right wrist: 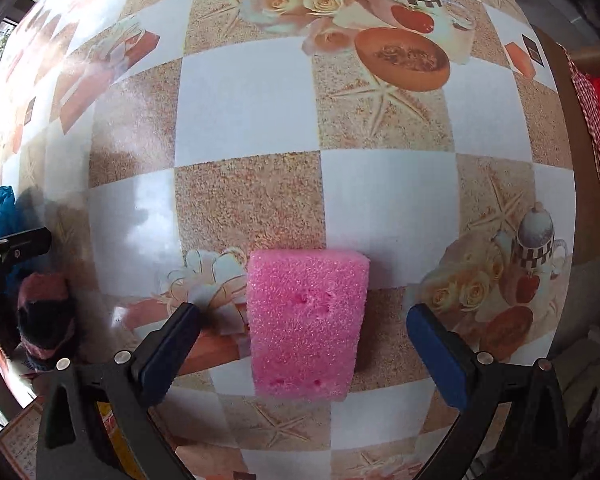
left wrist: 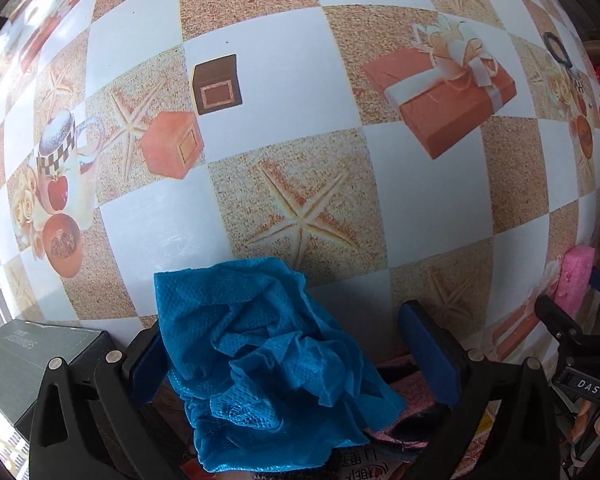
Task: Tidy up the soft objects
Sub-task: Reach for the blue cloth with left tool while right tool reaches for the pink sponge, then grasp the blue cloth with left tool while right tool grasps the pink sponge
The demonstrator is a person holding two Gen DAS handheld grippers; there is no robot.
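The right gripper (right wrist: 304,344) stands with its fingers (right wrist: 436,348) spread wide, one on each side of a pink sponge (right wrist: 306,324) that lies flat on the counter (right wrist: 380,200); clear gaps show between the pads and the sponge on both sides, so nothing is grasped yet. The left gripper (left wrist: 296,356) also shows its fingers (left wrist: 430,356) parted, with a crumpled blue cloth (left wrist: 268,360) bunched between them. The cloth lies against the left pad and stands clear of the right pad, so it is judged draped or resting there, not clamped. Beneath the cloth sit a dark pink knitted item (left wrist: 404,400) and some printed packaging, partly hidden. A dark box (left wrist: 32,364) stands at the near left of the left wrist view. The step in hand is judged to be taking up the sponge. To do it well, the right fingers should drop until the pads sit level with the middle of the sponge's side faces, stay centred so both pads meet it together, and close gently; foam compresses readily, and a hard squeeze would deform it or let it spring out on release. The left gripper should hold clear of the sponge's path, since the two work near each other. Where the sponge is meant to go cannot be told from these views.
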